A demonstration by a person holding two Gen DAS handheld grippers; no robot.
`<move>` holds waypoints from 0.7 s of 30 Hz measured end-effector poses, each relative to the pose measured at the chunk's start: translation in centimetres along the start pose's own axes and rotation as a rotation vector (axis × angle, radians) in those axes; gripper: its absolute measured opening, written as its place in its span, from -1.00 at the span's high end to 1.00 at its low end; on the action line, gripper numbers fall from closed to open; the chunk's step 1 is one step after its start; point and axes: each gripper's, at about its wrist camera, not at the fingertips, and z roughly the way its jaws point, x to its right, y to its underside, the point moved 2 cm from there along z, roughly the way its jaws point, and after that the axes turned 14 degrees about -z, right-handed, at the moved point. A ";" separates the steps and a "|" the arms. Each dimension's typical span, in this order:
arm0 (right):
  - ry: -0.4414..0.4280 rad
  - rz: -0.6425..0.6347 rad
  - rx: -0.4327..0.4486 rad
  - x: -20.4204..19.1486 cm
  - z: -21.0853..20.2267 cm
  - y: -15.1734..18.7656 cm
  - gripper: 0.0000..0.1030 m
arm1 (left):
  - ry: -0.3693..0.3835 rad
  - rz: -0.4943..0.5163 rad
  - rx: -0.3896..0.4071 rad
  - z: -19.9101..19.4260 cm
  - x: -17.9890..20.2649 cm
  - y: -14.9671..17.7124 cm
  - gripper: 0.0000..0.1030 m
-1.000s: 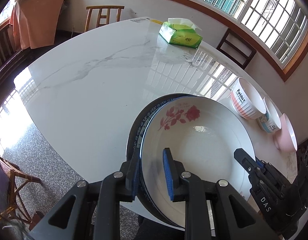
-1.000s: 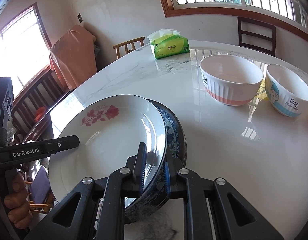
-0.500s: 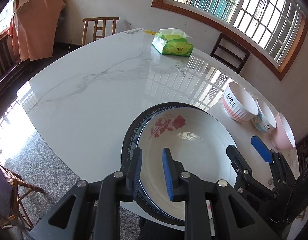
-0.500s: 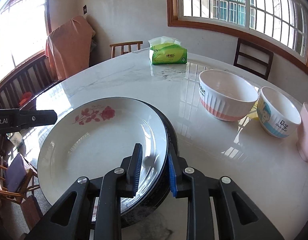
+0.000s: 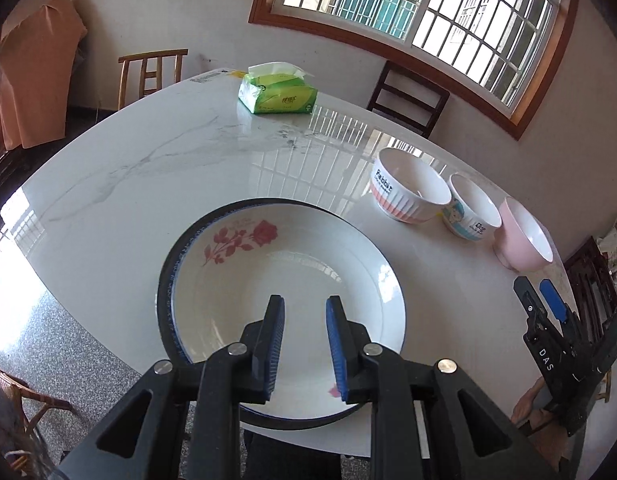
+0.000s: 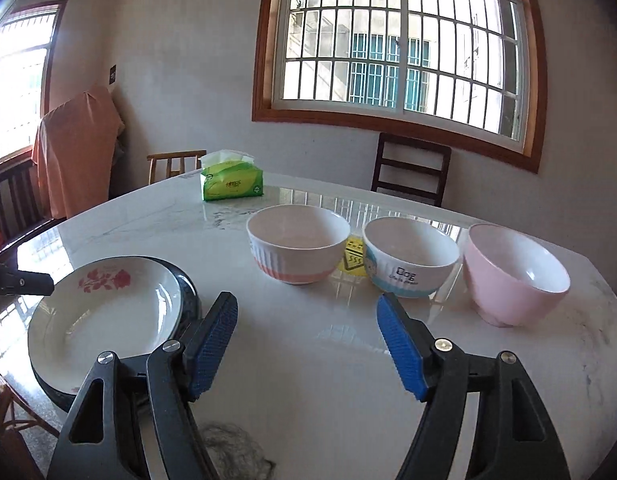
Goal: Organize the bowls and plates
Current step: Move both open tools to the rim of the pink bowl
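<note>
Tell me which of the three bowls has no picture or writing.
The pink bowl, rightmost in the row; the other two carry printed words.

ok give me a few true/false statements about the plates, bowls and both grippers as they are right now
1. The rose plate sits on top of a dark-rimmed plate. True.
2. The right gripper is clamped on the plate stack. False: its jaws are wide apart over bare table, holding nothing.
3. Three bowls stand in a row: the ribbed bowl, the cartoon bowl and the pink bowl. True.
4. The bowls are nested inside each other. False: each stands separately on the table.
5. The left gripper grips the rose plate's rim. False: its jaws are open above the plate.
6. A green tissue pack lies on the far side of the table. True.
</note>
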 end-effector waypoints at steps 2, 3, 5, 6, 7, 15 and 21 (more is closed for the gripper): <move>0.048 0.045 -0.015 2.7 -0.6 1.2 -0.35 | 0.025 0.028 -0.048 0.8 1.9 0.9 0.54; 0.072 0.062 -0.022 4.0 -0.8 1.9 -0.35 | 0.044 0.044 -0.080 1.2 3.0 1.4 0.48; 0.135 0.091 -0.035 6.5 -1.4 3.3 -0.35 | 0.083 0.073 -0.143 2.2 5.2 2.4 0.42; 0.150 0.118 -0.049 8.0 -1.5 4.0 -0.35 | 0.103 0.082 -0.174 2.6 6.3 2.9 0.42; 0.164 0.149 -0.052 9.4 -1.8 4.6 -0.34 | 0.127 0.086 -0.205 3.0 7.4 3.2 0.42; 0.222 0.328 -0.086 18.3 -1.9 8.4 -0.26 | 0.282 0.041 -0.378 6.4 16.3 2.9 0.42; 0.136 0.461 -0.166 22.9 0.1 10.2 0.05 | 0.331 0.023 -0.435 10.2 23.6 0.3 0.41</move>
